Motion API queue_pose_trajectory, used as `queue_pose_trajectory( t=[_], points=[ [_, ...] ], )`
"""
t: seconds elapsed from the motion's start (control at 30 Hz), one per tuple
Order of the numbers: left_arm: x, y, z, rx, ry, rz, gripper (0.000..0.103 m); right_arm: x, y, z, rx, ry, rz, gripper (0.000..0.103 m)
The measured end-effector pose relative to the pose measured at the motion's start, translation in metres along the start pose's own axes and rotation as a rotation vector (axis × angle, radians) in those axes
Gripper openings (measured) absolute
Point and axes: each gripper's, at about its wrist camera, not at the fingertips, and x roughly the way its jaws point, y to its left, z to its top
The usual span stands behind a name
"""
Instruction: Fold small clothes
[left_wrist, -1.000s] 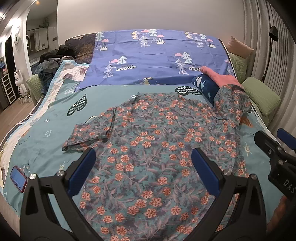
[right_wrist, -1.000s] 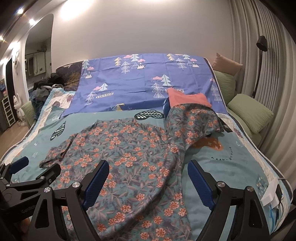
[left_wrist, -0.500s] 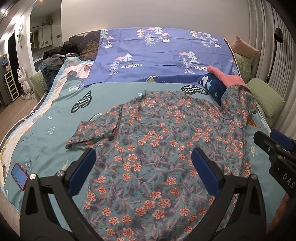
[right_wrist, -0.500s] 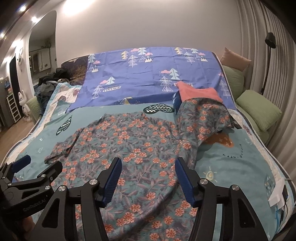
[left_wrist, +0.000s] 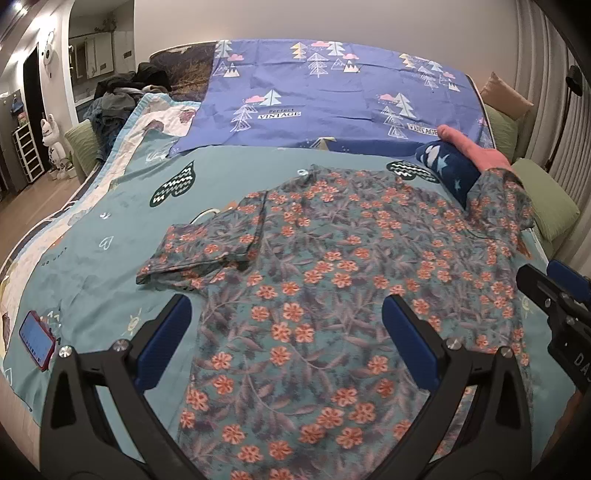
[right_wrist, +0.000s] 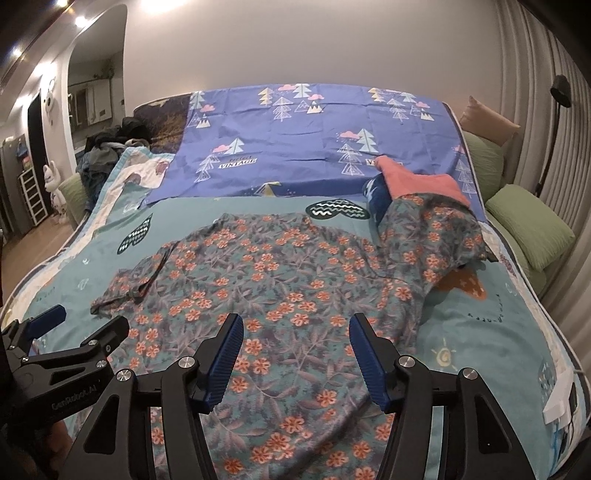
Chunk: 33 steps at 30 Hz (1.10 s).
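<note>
While both grippers hover above the near hem, the teal shirt with orange flowers (left_wrist: 332, 280) lies spread on the teal printed bed cover (left_wrist: 110, 229), its collar toward the far side. The left gripper (left_wrist: 286, 332) has its blue jaws wide apart with nothing between them, only cloth below. The right gripper (right_wrist: 295, 354) has its jaws at a middle width, also empty and not touching the fabric as far as I can see. I count one shirt to fold, two grippers, and two sleeves. The left sleeve (left_wrist: 207, 247) is flat but already doubled a little at its edge. The right sleeve (right_wrist: 432, 236) is draped up over a dark blue star-pattern bundle (left_wrist: 447, 170) with a pink cloth (right_wrist: 421, 181) on it. This is the main risk in my judgement: if the body is folded now, the raised sleeve may drag the bundle or pull the fold crooked. Another risk is that the thin fabric gives a gripper two layers, or also the bed cover under it, because the colours are close. One red phone (left_wrist: 35, 339) lies at the near left edge of the bed, and a wide sweep of the cloth could push it off.
</note>
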Motion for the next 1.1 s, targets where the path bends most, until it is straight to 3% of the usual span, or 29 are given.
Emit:
queue_pose_trajectory(
  t=[0.2,0.43,0.57,0.77,0.87,0.93,1.0,1.03,1.1],
  points=[
    [0.028,0.030,0.000,-0.041,0.045,0.042,0.102,0.019,0.006,0.004,-0.009,0.041,0.036,0.061],
    [0.082,0.110,0.004,-0.188,0.131,0.163,0.102,0.042,0.012,0.004,-0.030,0.077,0.074,0.061],
    [0.106,0.129,0.011,-0.233,0.149,0.114,0.100,0.060,0.015,0.005,-0.024,0.116,0.102,0.061],
    [0.128,0.094,0.023,-0.087,0.151,0.007,0.100,0.076,0.014,0.008,-0.018,0.150,0.109,0.061],
    [0.139,0.077,0.027,-0.009,0.157,-0.001,0.100,0.083,0.011,0.008,-0.010,0.162,0.105,0.061],
    [0.150,0.069,0.028,0.030,0.170,0.013,0.087,0.086,0.009,0.009,-0.004,0.172,0.105,0.061],
    [0.160,0.066,0.030,0.049,0.205,-0.002,0.059,0.089,0.008,0.009,-0.003,0.178,0.106,0.061],
    [0.162,0.066,0.031,0.041,0.211,-0.023,0.054,0.091,0.007,0.009,-0.004,0.181,0.106,0.061],
    [0.161,0.069,0.037,0.028,0.211,-0.026,0.031,0.094,0.006,0.010,-0.005,0.184,0.111,0.061]
  ],
)
